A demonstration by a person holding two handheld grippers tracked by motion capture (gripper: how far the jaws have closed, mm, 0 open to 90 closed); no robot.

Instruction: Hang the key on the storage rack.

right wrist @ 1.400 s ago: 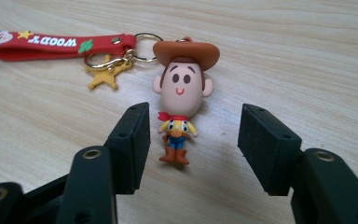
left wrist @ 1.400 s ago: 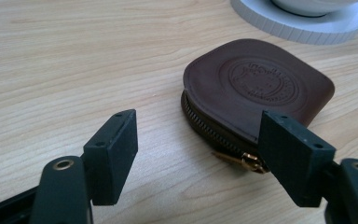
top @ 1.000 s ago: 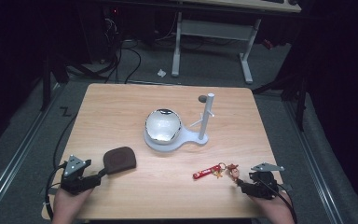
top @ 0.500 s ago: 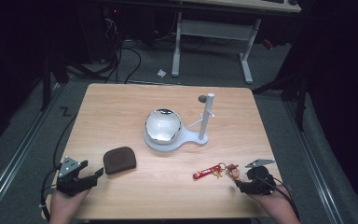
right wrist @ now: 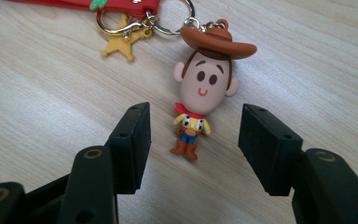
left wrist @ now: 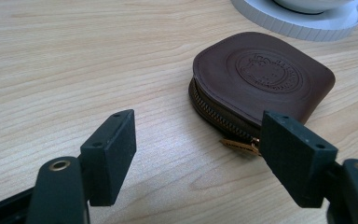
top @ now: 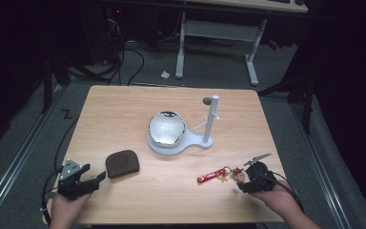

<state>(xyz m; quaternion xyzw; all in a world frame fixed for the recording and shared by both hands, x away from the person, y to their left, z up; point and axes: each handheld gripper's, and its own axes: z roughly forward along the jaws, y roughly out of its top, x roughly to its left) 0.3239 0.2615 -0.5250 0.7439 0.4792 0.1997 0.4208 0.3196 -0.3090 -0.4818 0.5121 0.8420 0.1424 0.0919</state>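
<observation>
A brown leather zip pouch (top: pixel 122 163) (left wrist: pixel 261 81) lies on the wooden table (top: pixel 124 109) at the front left. My left gripper (top: pixel 95 179) (left wrist: pixel 198 149) is open just short of it, with the gold zip pull near its right jaw. A keychain (top: pixel 218 175) with a red strap, a gold star and a cowboy figure (right wrist: pixel 203 88) lies at the front right. My right gripper (top: pixel 242 179) (right wrist: pixel 193 140) is open, jaws on either side of the figure's legs without touching it.
A white stand (top: pixel 205 139) with an upright post (top: pixel 211 117) holds a shiny round bowl-like object (top: pixel 167 128) at the table's middle. Desk legs and cables stand on the dark floor behind the table.
My left gripper has drawn back from the pouch toward the front edge, leaving the pouch on the table. The right gripper has hardly moved.
</observation>
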